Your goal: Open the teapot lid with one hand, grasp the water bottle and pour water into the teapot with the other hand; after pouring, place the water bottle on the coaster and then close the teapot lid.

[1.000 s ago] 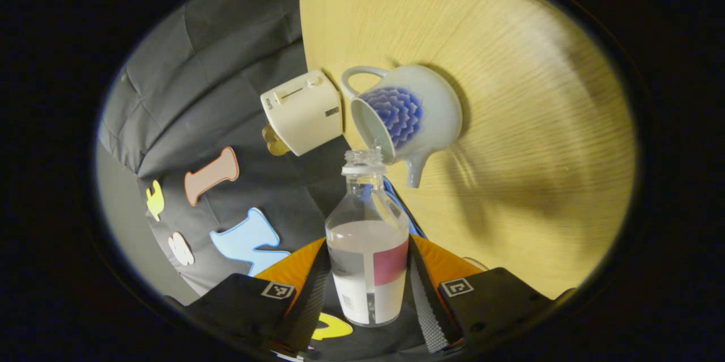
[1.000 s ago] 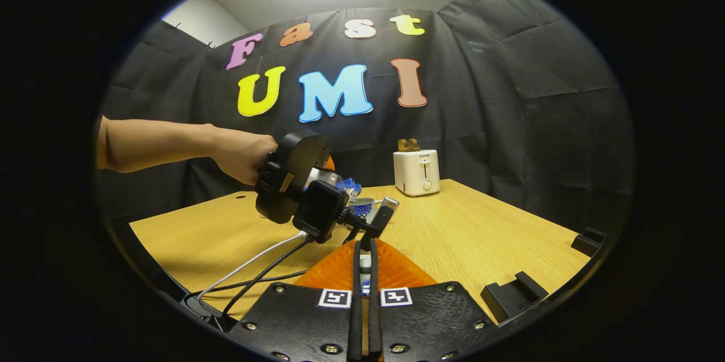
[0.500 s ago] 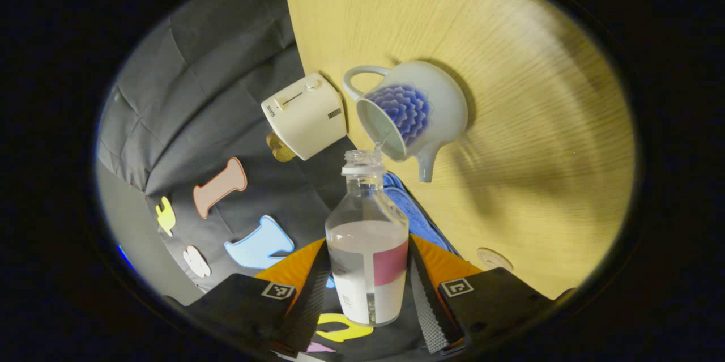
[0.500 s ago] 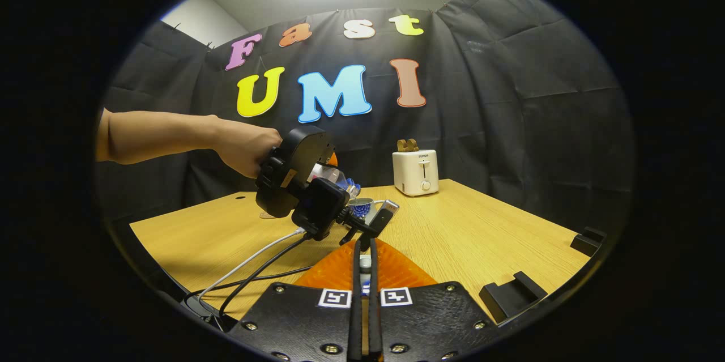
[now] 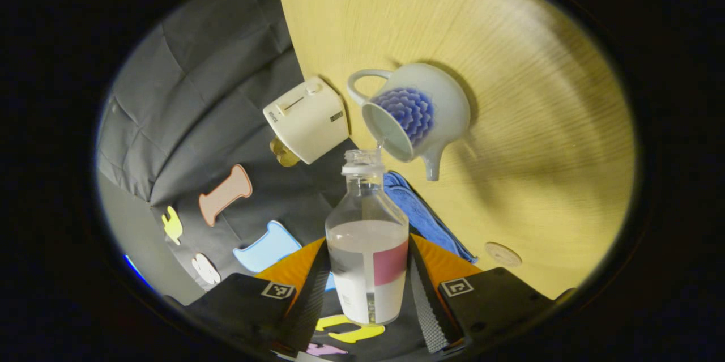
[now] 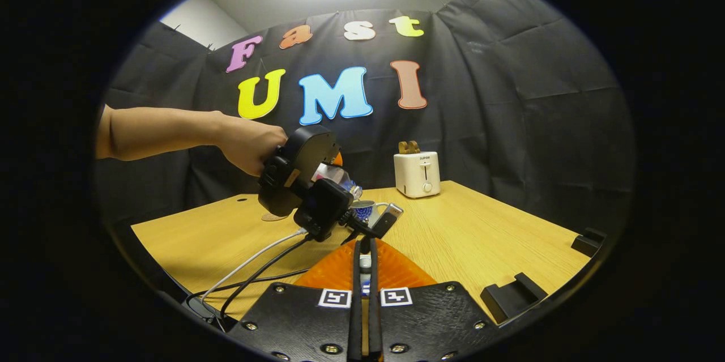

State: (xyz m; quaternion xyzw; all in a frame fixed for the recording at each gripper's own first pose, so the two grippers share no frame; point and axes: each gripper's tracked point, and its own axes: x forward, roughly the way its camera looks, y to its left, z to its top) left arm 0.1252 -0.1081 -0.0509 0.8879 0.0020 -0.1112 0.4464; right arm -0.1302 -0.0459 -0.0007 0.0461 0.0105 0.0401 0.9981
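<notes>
Left hand-held gripper (image 5: 368, 288) clamps the clear plastic water bottle (image 5: 368, 254), its mouth tipped at the glazed ceramic teapot (image 5: 416, 113).

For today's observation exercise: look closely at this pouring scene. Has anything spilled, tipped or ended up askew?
Nothing stands out. The bottle, clamped in the left hand-held gripper, is tilted with its mouth at the rim of the open teapot, as pouring needs. No water shows on the table.
</notes>
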